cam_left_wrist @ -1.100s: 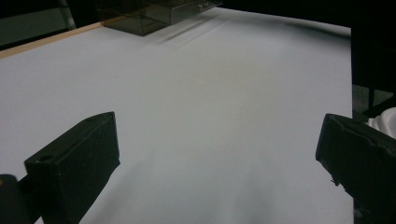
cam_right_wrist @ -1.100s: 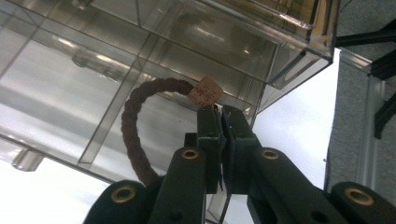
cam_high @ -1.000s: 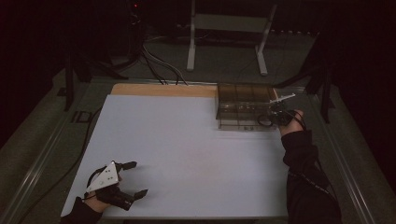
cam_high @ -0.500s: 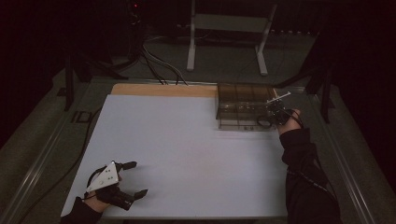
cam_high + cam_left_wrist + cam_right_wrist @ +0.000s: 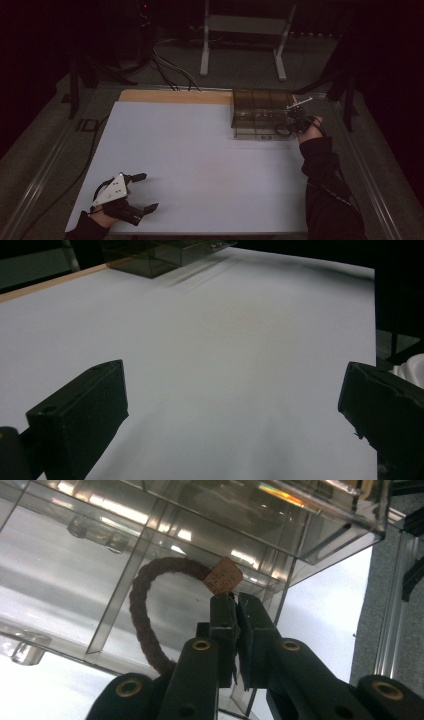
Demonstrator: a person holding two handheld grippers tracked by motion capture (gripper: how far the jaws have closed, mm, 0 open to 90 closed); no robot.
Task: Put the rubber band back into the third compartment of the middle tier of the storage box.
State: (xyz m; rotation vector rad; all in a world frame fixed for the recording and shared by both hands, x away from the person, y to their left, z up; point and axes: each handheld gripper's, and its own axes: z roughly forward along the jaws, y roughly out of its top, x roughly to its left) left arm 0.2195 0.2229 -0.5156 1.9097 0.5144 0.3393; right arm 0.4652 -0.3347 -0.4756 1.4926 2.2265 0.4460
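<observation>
I see a dark room around my white table (image 5: 200, 165). A pale metal stand (image 5: 242, 22) (cables (image 5: 170, 67) beside it) sits on grey floor (image 5: 310, 65).

We see a plain pale grey-white surface (image 5: 200, 165) with a tan wooden strip (image 5: 175, 96) along its far edge. The compartment box (image 5: 260, 117) is smoky transparent brown. Both claws, the left claw (image 5: 142, 192) and right claw (image 5: 237, 605), are black; a dark brown loop (image 5: 142, 615) carries a tan tag (image 5: 222, 578).
</observation>
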